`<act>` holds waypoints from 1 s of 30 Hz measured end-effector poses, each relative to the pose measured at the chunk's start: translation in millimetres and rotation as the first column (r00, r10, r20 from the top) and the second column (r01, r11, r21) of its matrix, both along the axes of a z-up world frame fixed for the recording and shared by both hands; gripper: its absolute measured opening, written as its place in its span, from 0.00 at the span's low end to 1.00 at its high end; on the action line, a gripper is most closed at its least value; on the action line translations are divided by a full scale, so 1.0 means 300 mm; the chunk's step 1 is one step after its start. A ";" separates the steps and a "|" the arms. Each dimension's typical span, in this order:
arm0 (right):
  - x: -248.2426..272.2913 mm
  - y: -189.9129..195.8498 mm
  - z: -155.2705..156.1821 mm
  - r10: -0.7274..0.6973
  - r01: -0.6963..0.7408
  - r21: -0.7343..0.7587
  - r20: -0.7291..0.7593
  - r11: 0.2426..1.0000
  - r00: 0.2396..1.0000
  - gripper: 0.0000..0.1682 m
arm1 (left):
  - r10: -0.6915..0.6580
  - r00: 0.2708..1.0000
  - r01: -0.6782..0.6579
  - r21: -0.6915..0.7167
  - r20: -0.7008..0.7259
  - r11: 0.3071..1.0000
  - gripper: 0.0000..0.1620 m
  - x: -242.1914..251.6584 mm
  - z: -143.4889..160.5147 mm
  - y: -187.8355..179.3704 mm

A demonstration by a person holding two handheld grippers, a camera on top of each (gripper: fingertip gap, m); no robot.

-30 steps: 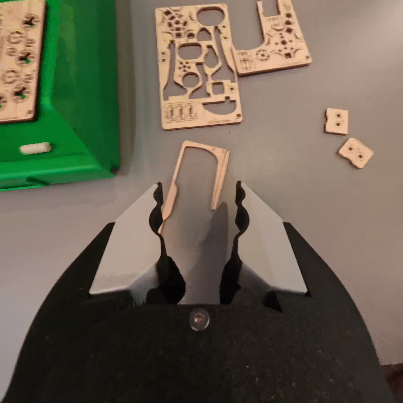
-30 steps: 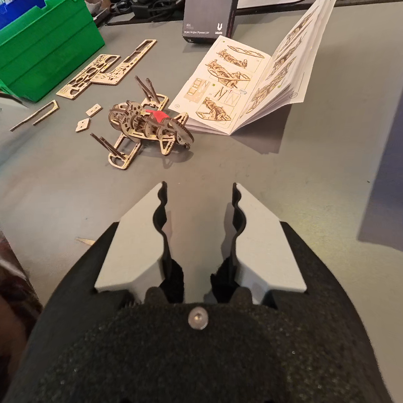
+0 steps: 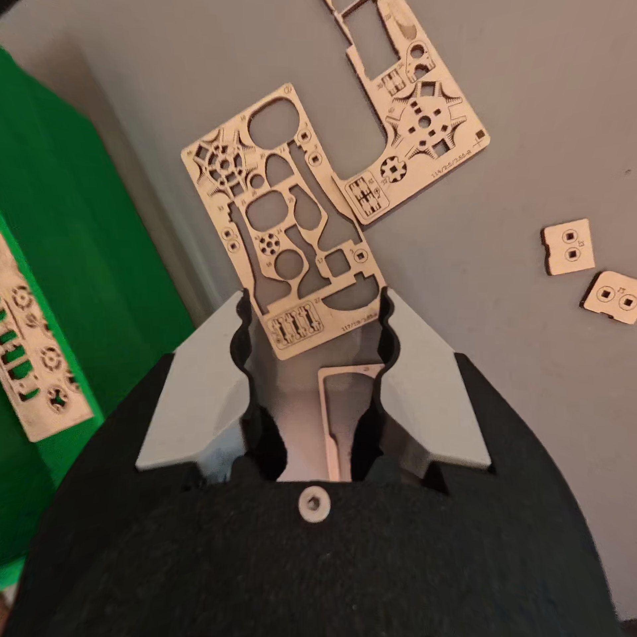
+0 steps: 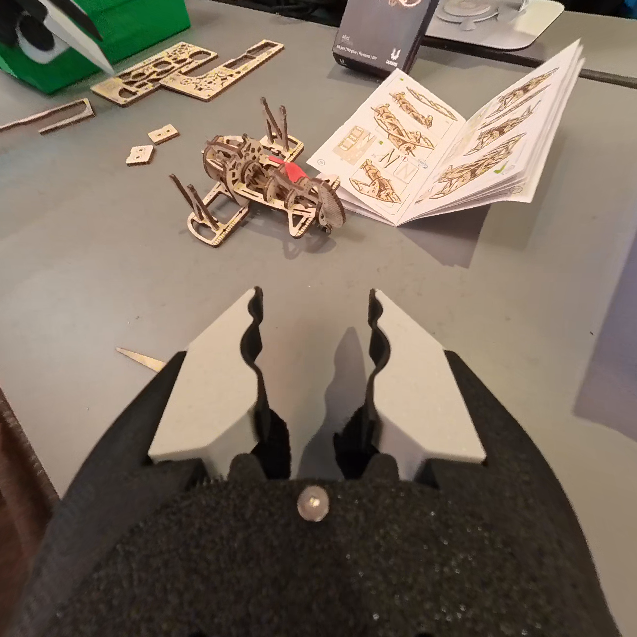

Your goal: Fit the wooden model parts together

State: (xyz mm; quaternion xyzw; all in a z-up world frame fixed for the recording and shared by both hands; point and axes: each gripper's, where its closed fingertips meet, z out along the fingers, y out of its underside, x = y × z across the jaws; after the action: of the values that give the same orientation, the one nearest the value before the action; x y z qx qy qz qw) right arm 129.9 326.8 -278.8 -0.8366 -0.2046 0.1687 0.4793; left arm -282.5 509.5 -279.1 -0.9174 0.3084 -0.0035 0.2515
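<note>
Left gripper [image 3: 313, 300]: jaws spread apart, nothing between them is gripped; it hangs above the grey table [image 3: 517, 379], and its tips frame the near end of a punched sheet.
U-shaped strip [image 3: 331, 413]: thin wooden frame piece, flat on the table, seen in the gap between the left fingers [image 3: 193, 396]; whether it touches them I cannot tell.
Punched sheet [image 3: 286, 220]: plywood card with many cut-out holes, flat on the table, its near corner lies between the left fingertips.
Second sheet [image 3: 424, 138]: cut plywood card, just beyond and to the right of the first one; their edges seem to meet.
Small tabs [image 3: 568, 246]: two little wooden pieces with two holes each, on the table right of the sheets, near each other but apart.
Green bin [image 3: 69, 241]: at the left side, one more wooden sheet [image 3: 38, 362] lies on it.
Right gripper [image 4: 312, 296]: jaws released and wide, holding nothing, low over bare table.
Wooden sliver [image 4: 138, 358]: thin pointed scrap on the table, beside the right gripper's left finger.
Wooden model [image 4: 262, 182]: half-built plane with a red part on top, stands on the table beyond the right gripper, well apart from it.
Booklet [image 4: 441, 144]: open instruction pages, just right of the model.
Dark box [image 4: 379, 38]: upright, behind the booklet.
</note>
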 end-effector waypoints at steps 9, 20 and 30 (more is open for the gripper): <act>-0.005 -0.002 -0.004 0.003 -0.003 0.010 0.034 1.000 0.999 0.36 | 0.217 0.973 -0.216 -0.011 0.075 0.976 0.66 -0.012 -0.059 0.007; -0.002 -0.001 -0.009 0.004 -0.004 -0.014 0.012 1.000 1.000 0.36 | 0.314 0.949 -0.313 -0.022 0.034 0.949 0.68 -0.012 -0.116 -0.004; -0.009 -0.003 -0.024 0.015 -0.014 -0.027 0.045 1.000 0.999 0.35 | 0.325 0.942 -0.319 -0.069 0.090 0.945 0.62 -0.010 -0.129 -0.010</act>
State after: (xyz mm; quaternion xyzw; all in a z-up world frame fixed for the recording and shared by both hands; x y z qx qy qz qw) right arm 127.1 325.8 -286.0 -0.8451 -0.2194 0.1558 0.4619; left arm -285.4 506.4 -317.7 -0.9605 0.1411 -0.0168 0.2391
